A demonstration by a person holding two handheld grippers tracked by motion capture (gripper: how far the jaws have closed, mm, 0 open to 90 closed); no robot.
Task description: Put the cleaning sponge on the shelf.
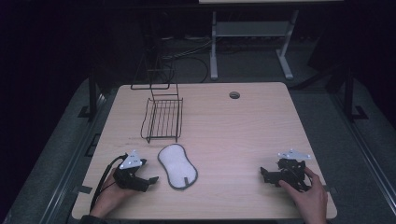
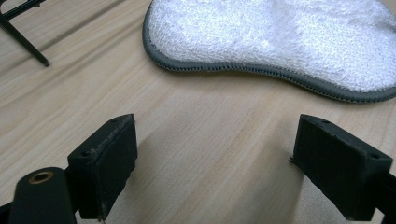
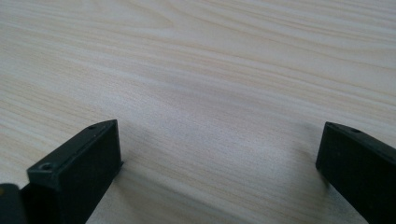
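Pad (image 1: 177,167) lies just right of left gripper (image 1: 152,179) — long axis running away toward rack (image 1: 162,119). Right gripper (image 1: 264,175) well apart. Both sets of jaws spread wide, nothing held.

At your eleven o'clock on the tabletop (image 1: 243,135) stands a black wire rack (image 1: 162,119), its frame rising at the far side. A round hole (image 1: 234,95) sits toward one o'clock. Beyond, a white-legged stand (image 1: 252,42) occupies the floor.

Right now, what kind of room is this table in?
Probably a lab or workshop set up for recording. A bare wooden table stands in a dark room, cables lie on the floor behind it, and another table's metal legs stand there.
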